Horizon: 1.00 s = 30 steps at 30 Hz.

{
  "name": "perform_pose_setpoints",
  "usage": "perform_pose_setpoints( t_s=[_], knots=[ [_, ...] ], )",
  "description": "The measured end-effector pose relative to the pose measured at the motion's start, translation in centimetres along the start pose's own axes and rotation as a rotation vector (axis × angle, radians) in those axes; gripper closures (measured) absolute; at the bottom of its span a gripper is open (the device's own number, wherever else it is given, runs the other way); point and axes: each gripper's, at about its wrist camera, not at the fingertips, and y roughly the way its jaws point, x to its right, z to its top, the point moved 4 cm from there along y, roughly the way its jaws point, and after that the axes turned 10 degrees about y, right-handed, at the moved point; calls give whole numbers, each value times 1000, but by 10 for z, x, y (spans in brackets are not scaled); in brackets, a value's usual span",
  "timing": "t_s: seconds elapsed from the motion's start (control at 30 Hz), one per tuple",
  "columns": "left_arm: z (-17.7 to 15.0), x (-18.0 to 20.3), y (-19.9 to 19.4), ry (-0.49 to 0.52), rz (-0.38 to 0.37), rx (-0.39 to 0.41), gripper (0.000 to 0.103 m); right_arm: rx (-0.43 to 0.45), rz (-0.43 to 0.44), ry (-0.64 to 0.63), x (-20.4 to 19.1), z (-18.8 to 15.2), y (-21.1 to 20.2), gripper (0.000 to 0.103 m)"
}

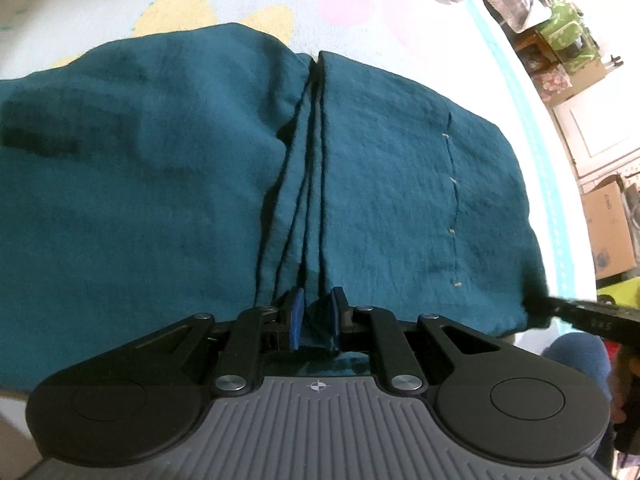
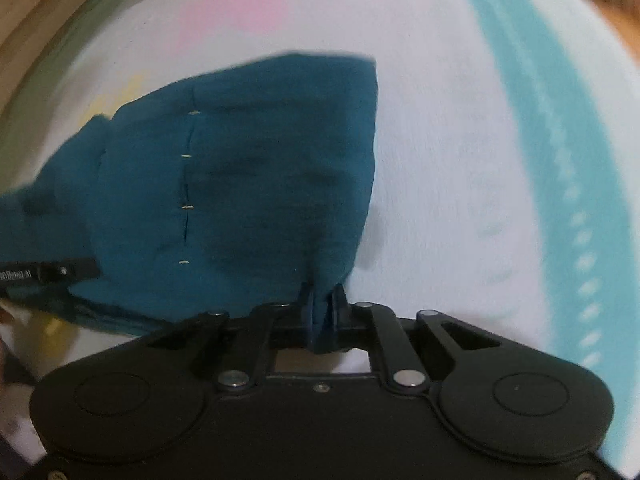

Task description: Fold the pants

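The teal pants (image 1: 160, 184) lie spread on a white patterned bedsheet (image 1: 360, 8). Several layered fabric edges run up the middle of the left wrist view. My left gripper (image 1: 316, 320) is shut on those near edges of the pants. The pants also show in the right wrist view (image 2: 260, 184), with a stitched pocket seam (image 2: 186, 184). My right gripper (image 2: 323, 316) is shut on the near right corner of the pants. The right gripper's finger (image 1: 592, 316) shows at the right edge of the left wrist view. The left gripper's finger (image 2: 48, 274) shows at the left edge of the right wrist view.
The sheet has yellow (image 1: 180, 12) and pink (image 1: 348, 4) shapes and a turquoise border band (image 2: 560, 160). Cardboard boxes (image 1: 608, 228) and clutter (image 1: 560, 32) stand beyond the bed's right side. A wooden edge (image 2: 36, 32) runs along the far left.
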Motion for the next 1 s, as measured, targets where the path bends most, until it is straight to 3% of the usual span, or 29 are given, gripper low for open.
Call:
perform_pose_setpoints(
  t_s=[0.1, 0.2, 0.37, 0.6, 0.73, 1.0],
  knots=[
    [-7, 12, 4, 17, -26, -14, 89, -25, -65, 8, 12, -3, 9, 90],
    [-9, 17, 0, 43, 13, 1, 89, -36, -32, 68, 19, -4, 13, 86],
    [-11, 12, -21, 17, 53, 40, 86, 0, -11, 82, 20, -3, -4, 56],
    [-14, -7, -66, -10, 122, 152, 80, 157, -5, 62, 6, 1, -41, 55],
    [-15, -28, -80, -51, 155, 167, 65, 229, 103, 26, -21, 0, -48, 55],
    [-7, -61, -88, -118, 209, 178, 63, 229, 333, -121, -115, 11, -8, 56]
  ],
)
